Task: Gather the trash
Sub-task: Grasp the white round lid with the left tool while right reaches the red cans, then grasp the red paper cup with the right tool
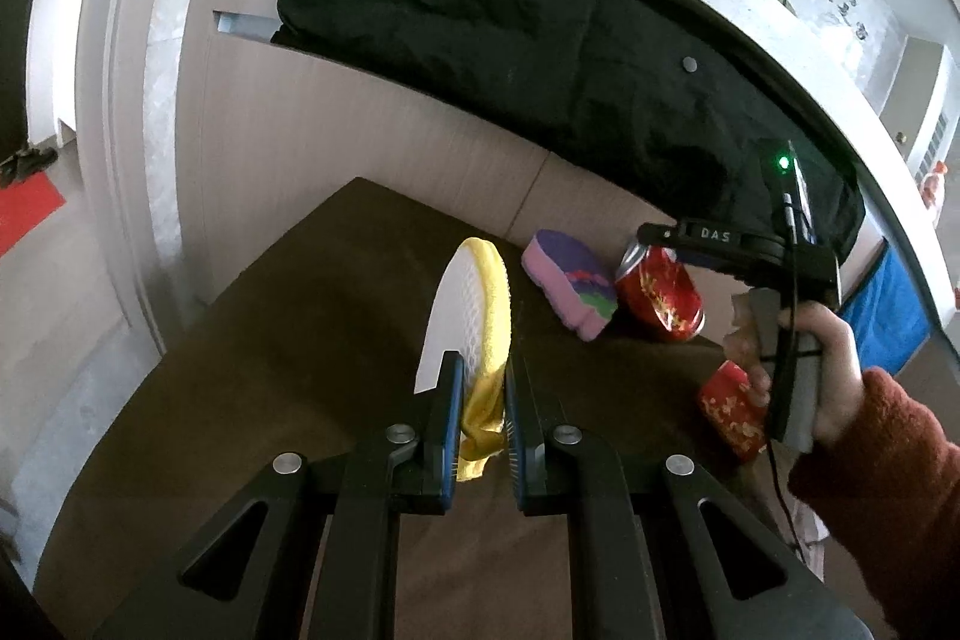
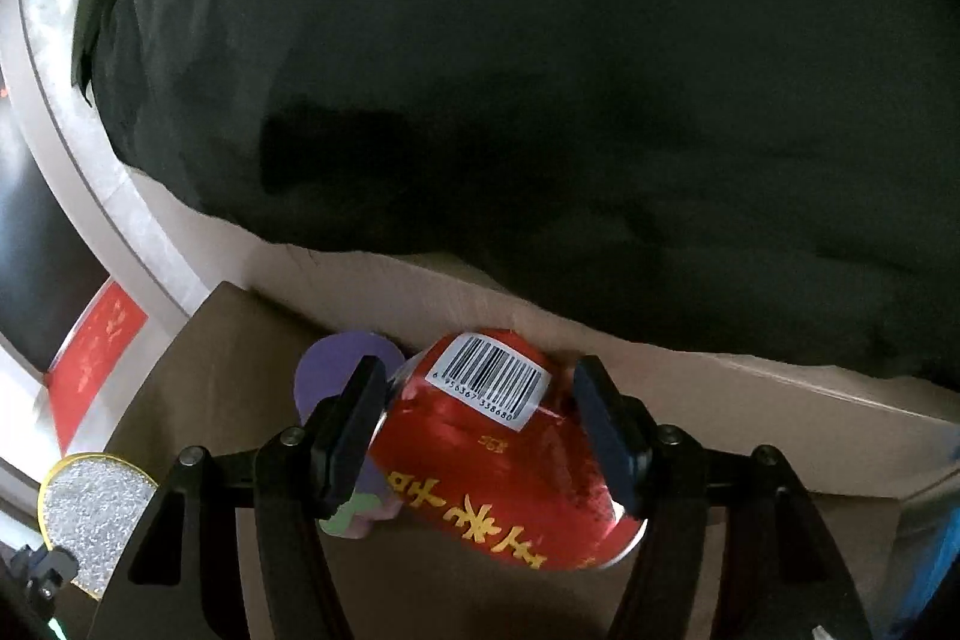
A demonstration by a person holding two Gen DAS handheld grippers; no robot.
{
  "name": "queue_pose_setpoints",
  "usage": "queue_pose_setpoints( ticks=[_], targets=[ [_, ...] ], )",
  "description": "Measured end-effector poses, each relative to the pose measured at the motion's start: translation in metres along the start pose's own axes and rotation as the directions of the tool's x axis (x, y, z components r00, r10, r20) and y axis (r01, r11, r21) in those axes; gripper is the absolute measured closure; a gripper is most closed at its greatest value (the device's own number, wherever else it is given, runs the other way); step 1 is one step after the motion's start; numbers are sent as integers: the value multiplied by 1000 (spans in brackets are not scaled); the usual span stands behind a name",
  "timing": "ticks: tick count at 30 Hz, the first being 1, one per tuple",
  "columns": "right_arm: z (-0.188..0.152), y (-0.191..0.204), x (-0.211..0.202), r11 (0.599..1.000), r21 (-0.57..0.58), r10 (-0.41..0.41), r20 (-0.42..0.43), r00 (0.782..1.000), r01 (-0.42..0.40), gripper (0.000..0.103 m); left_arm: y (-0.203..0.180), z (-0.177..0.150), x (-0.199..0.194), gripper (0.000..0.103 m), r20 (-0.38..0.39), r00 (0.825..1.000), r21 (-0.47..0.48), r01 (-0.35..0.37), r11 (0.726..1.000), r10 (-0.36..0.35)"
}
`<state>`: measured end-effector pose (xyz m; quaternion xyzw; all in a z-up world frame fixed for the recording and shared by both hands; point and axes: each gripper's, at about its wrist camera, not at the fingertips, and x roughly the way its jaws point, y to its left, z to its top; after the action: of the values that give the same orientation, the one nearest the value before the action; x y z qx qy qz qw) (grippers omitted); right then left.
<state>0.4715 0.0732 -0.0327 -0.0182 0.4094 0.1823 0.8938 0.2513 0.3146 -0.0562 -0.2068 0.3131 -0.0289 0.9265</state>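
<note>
Straddling the crushed red can (image 2: 498, 454) with my right claw (image 2: 480, 424), I have one finger on each side of it and the jaws spread wide; the left finger looks to be touching the can's side, the right one stands a sliver off, so nothing is gripped yet. The can lies on its side on the brown table (image 2: 228, 340), its barcode label turned up toward me, pressed close to the purple-and-pink sponge (image 2: 336, 370) just beyond my left finger. My left claw (image 1: 483, 400) is clenched on the rim of a yellow-edged mesh pouch (image 1: 474, 304), which stands up ahead of its fingertips, off to the left of the can. A second red can (image 1: 735, 409) sits lower, near my right hand (image 1: 834, 370).

My worry is the closing squeeze. The can is dented and slick, and it lies skewed between my fingers, so I judge it may pivot or squirt out forward against the wall panel once pressure comes on. The sponge is close enough that my left finger could pinch it along with the can, or shove it off the table's far edge. The black coat (image 2: 540, 70) hanging overhead could snag my claw as I lift. If the pouch sags in my left grip, its mouth may be poorly placed to receive the can.
</note>
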Motion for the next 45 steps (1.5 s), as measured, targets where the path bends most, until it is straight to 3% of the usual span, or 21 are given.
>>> queue_pose_setpoints(
  ticks=[2, 4, 7, 11, 17, 23, 26, 29, 35, 41, 45],
  targets=[
    [-4, 2, 0, 997, -5, 73, -53, 996, -74, 40, 1, 0, 0, 89, 1, 1000, -6, 6, 1000, -6],
    [-18, 6, 0, 981, 1, 191, -139, 972, -193, 41, 0, 0, 1, 89, -1, 1000, -14, 19, 1000, -19],
    [-41, 15, -6, 965, -48, 242, -217, 946, -258, 42, -3, -2, 2, 89, -7, 1000, -12, 25, 1000, -26],
    [-73, 27, -25, 953, -129, 235, -258, 937, -275, 42, -6, -5, 1, 89, -15, 999, -13, 29, 999, -29],
    [-105, 31, -87, 931, -280, 203, -131, 970, -232, 42, -15, -15, -2, 89, -39, 998, -16, 50, 999, -51],
    [-134, 9, -127, 944, -162, 266, -135, 954, -286, 41, -28, -20, -4, 89, -30, 999, -1, 45, 999, -45],
    [-144, 7, -139, 959, -180, 201, -108, 974, -218, 41, -33, -22, -7, 89, -20, 1000, 22, 15, 1000, -14],
    [-147, 4, -145, 969, -219, 108, -59, 992, -118, 41, -34, -22, -11, 89, -17, 1000, 29, -6, 1000, 6],
    [-162, 3, -135, 938, -346, 6, -65, 998, -29, 41, -25, -22, -14, 89, -10, 998, 23, -68, 997, 69],
    [-158, -4, -145, 922, -383, 48, -40, 998, -59, 41, -9, -13, -8, 89, -8, 993, -24, -120, 992, 120],
    [-155, -2, -138, 896, -441, 32, -48, 998, -50, 39, -5, -5, -3, 89, -2, 991, -39, -130, 991, 130]
  ],
)
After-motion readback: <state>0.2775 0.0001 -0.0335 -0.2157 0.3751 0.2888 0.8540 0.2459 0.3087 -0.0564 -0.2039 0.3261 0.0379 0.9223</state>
